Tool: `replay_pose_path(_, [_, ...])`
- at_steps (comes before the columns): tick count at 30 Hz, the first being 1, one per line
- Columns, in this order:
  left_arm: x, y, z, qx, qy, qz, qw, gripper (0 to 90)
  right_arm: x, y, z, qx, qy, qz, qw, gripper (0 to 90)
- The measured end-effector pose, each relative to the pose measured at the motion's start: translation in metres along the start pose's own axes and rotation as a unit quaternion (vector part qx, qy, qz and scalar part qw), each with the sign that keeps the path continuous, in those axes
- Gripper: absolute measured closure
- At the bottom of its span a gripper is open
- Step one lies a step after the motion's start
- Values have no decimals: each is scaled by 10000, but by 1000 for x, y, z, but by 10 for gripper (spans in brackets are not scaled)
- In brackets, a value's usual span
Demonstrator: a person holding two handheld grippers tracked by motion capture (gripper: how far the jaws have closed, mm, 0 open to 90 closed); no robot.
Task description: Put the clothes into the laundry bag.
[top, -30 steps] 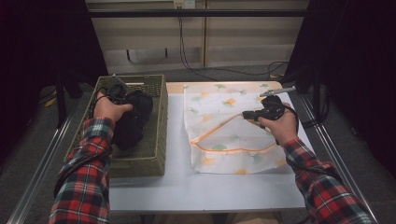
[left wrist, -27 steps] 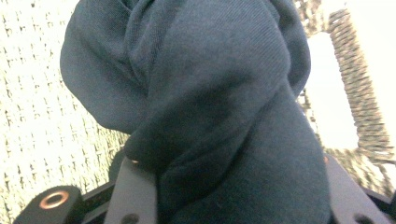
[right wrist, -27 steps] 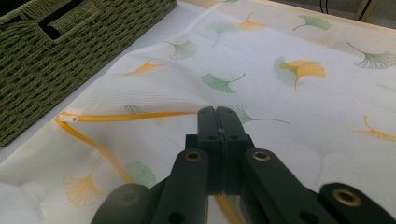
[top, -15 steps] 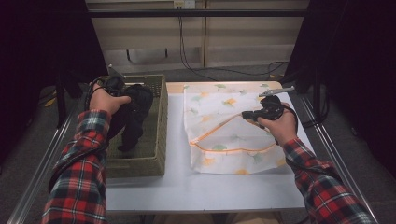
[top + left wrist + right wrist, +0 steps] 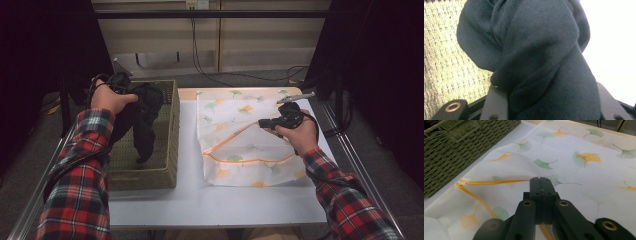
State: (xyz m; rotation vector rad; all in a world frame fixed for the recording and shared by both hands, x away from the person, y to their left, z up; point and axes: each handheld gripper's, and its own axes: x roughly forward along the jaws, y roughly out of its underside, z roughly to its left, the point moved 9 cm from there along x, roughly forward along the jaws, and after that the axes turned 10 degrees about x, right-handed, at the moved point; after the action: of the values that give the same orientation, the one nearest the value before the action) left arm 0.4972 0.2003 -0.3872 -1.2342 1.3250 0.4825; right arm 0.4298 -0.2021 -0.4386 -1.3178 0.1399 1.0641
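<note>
We are lifting the dark garment (image 5: pixel 142 117) clear of the left basket (image 5: pixel 165 170) in our left claw (image 5: pixel 131 94), while our right claw (image 5: pixel 263 123), fully closed, is pinching the bag's (image 5: pixel 240 125) zipper edge.

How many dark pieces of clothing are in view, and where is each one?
1. A dark garment hangs from the left gripper, whose jaws are shut on it, above the green woven basket. More clothing may lie hidden in the basket beneath it.
</note>
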Motion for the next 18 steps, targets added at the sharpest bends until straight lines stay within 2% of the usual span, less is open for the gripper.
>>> replay_pose_path(7, [-10, -4, -2, 7, 26, 28, 10000, 576, 0, -1, 0, -30, -11, -21, 10000, 900])
replay_pose_path(9, [-14, -7, -4, -49, 54, 13, 10000, 576, 0, -1, 1, -27, -11, -8, 10000, 900])
replay_pose_path(13, [-22, -10, -6, 43, 9, 54, 10000, 577, 0, 0, 1, -23, -13, 2, 10000, 900])
replay_pose_path(15, [-26, -13, -8, -23, 63, 38, 10000, 577, 1, 0, 1, -29, -16, 17, 10000, 900])
replay_pose_path(17, [-31, -15, -9, 63, 67, 96, 9999, 576, 1, 0, 1, -26, -18, 16, 10000, 900])
replay_pose_path(18, [-32, -17, -11, 30, 53, 61, 10000, 576, 1, 0, 1, -22, -30, 17, 10000, 900])
